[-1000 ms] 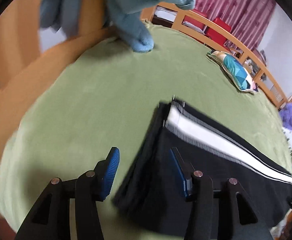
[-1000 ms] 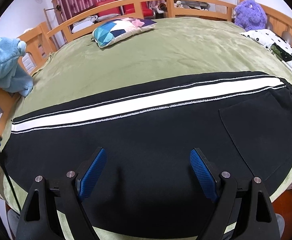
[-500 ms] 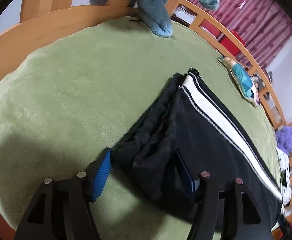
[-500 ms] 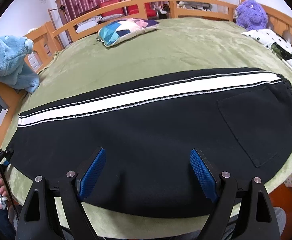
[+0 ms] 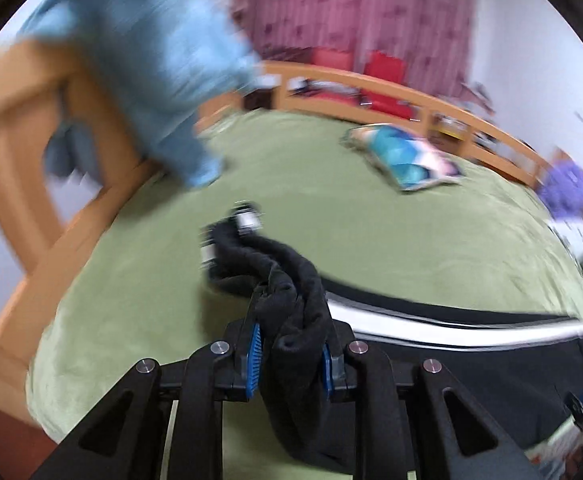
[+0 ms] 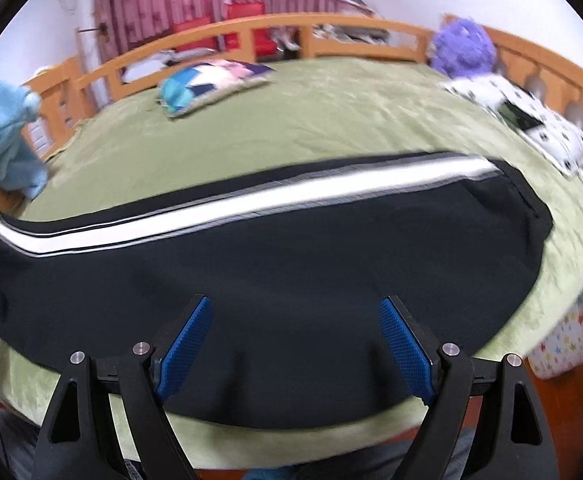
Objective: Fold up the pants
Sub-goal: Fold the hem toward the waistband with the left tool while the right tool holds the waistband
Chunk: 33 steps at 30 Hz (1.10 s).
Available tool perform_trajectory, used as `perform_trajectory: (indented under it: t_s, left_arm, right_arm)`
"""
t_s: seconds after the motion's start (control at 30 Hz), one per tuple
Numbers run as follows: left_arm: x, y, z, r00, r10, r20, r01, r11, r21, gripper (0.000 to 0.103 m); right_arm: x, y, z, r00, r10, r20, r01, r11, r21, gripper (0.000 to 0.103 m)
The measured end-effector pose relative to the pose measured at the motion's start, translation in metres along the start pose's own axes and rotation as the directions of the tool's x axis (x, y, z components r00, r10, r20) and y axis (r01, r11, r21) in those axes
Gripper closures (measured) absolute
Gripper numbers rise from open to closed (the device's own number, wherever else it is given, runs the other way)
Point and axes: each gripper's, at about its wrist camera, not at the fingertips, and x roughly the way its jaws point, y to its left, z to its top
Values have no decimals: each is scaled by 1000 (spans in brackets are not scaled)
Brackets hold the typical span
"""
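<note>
Black pants [image 6: 291, 256] with a white side stripe lie lengthwise across the green bed cover [image 6: 331, 120]. In the left wrist view my left gripper [image 5: 291, 356] is closing on the bunched cuff end of the pants [image 5: 291, 320], which hangs lifted off the bed between the blue pads [image 5: 254, 356]. The rest of the leg trails right and down to the cover. In the right wrist view my right gripper [image 6: 295, 336] hovers open over the middle of the pants near the bed's front edge, nothing between its fingers.
A blue plush [image 5: 151, 52] hangs on the wooden bed rail [image 5: 371, 84] at the left. A patterned pillow [image 6: 211, 84] lies at the back, a purple plush [image 6: 463, 48] and a spotted cloth [image 6: 531, 120] at the right.
My left gripper closed on the pants' cuff end and lifted it up off the bed. The right gripper shifted slightly over the pants, still open.
</note>
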Motion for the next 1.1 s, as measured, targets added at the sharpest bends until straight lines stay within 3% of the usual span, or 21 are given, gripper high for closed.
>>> perform_trajectory:
  t_s: [0.13,0.3,0.37,0.43,0.5,0.6,0.63,0.77,0.9,1.1]
  left_arm:
    - [-38,-104,6,998,-59,28,52,978,201,81]
    - [-46,-229,-15,972,-229,-61,236,907,349,81]
    - [-38,-277,-32,948,-291,-131,319,860,398,81]
    - [-25,-312,-50,911,-342,-229,409,815,410,79]
    - [-12,-329,-69,887,-339,-313,446,803,395,77]
    - [3,-322,-76,860,-373,-349,482,818,314,64]
    - [6,-312,-76,859,-379,-343,480,829,287,63]
    - [11,-257,-69,909,-318,-271,382,893,236,49]
    - [26,-190,-67,947,-233,-222,274,945,179,45]
    - [40,-117,-91,956,-155,-249,186,977,106,45]
  right_arm:
    - [-4,-35,2,999,41,10,-41,997,58,18]
    - [-14,-77,0,999,19,42,-24,995,100,18]
    - [-19,-92,-4,999,17,50,-22,993,116,18]
    - [-21,-107,-9,999,13,47,-19,991,135,18]
    - [-19,-117,-15,999,18,35,-23,989,148,18]
    - [-13,-126,-24,999,46,13,-47,984,173,18]
    - [-10,-125,-26,998,66,8,-66,982,179,18]
    - [5,-109,-22,986,167,-8,-162,969,186,18]
    - [23,-74,-11,955,298,-12,-291,941,170,18]
    - [72,-13,4,909,409,-79,-390,902,185,18]
